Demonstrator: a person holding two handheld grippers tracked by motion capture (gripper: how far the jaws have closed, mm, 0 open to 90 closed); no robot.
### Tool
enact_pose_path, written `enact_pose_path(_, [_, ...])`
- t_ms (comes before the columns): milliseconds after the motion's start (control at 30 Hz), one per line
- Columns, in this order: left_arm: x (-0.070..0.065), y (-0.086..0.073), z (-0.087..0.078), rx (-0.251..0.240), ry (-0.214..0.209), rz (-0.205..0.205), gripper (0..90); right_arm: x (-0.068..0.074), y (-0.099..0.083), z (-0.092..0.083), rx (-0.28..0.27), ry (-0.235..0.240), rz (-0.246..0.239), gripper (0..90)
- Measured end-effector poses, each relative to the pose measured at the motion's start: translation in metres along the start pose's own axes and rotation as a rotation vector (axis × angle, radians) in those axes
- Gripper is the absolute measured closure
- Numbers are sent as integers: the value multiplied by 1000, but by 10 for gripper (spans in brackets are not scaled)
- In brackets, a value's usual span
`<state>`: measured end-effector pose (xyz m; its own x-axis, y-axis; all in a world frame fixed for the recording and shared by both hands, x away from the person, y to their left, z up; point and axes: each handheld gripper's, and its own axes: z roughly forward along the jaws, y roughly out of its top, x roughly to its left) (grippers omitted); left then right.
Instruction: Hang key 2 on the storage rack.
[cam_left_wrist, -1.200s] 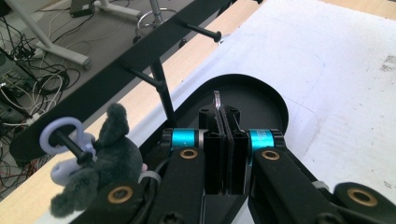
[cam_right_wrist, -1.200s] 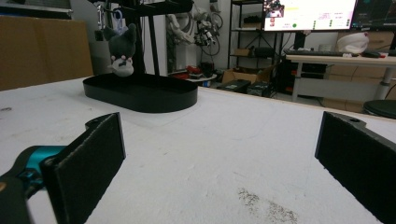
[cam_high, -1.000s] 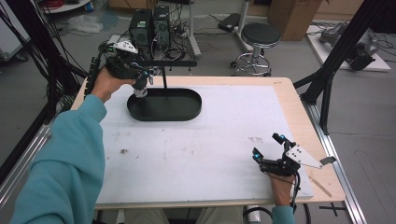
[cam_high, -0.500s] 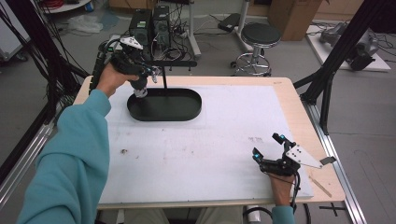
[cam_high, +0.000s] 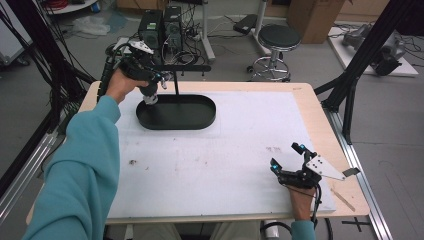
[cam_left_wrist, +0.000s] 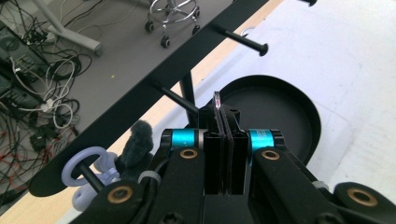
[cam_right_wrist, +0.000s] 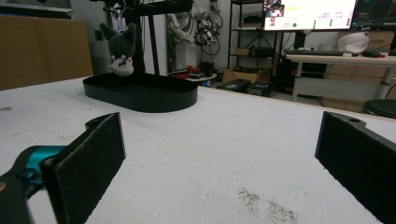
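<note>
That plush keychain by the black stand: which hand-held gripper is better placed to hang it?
The left hand-held gripper: it is shut on the keychain ring beside the stand's pegs. The right hand-held gripper rests open at the table's near edge.

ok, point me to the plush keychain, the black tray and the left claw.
plush keychain (cam_right_wrist: 121, 51), right gripper view, on its dark plush body.
black tray (cam_high: 206, 116), high view, on its right rim.
left claw (cam_left_wrist: 224, 154), left gripper view, between its shut fingertips, which pinch a thin ring.

Left gripper (cam_high: 150, 95) fingers pressed together, raised; right gripper (cam_high: 289, 159) fingers spread wide.
</note>
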<state>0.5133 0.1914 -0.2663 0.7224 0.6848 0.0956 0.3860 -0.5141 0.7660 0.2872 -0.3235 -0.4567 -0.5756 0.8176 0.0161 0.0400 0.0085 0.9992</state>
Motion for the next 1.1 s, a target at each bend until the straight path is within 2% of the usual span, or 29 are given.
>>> enact_pose_path(333, [8, -3, 1, -18, 14, -25, 882, 0, 0, 0, 2, 0, 4, 8])
enact_pose_path(800, [12, 1, 8, -23, 49, -4, 882, 0, 0, 0, 0, 1, 0, 8])
enact_pose_path(867, [13, 2, 9, -12, 56, 4, 881, 0, 0, 0, 1, 0, -1, 8])
enact_pose_path(1100, [15, 3, 12, -25, 68, -3, 882, 0, 0, 0, 0, 0, 0, 8])
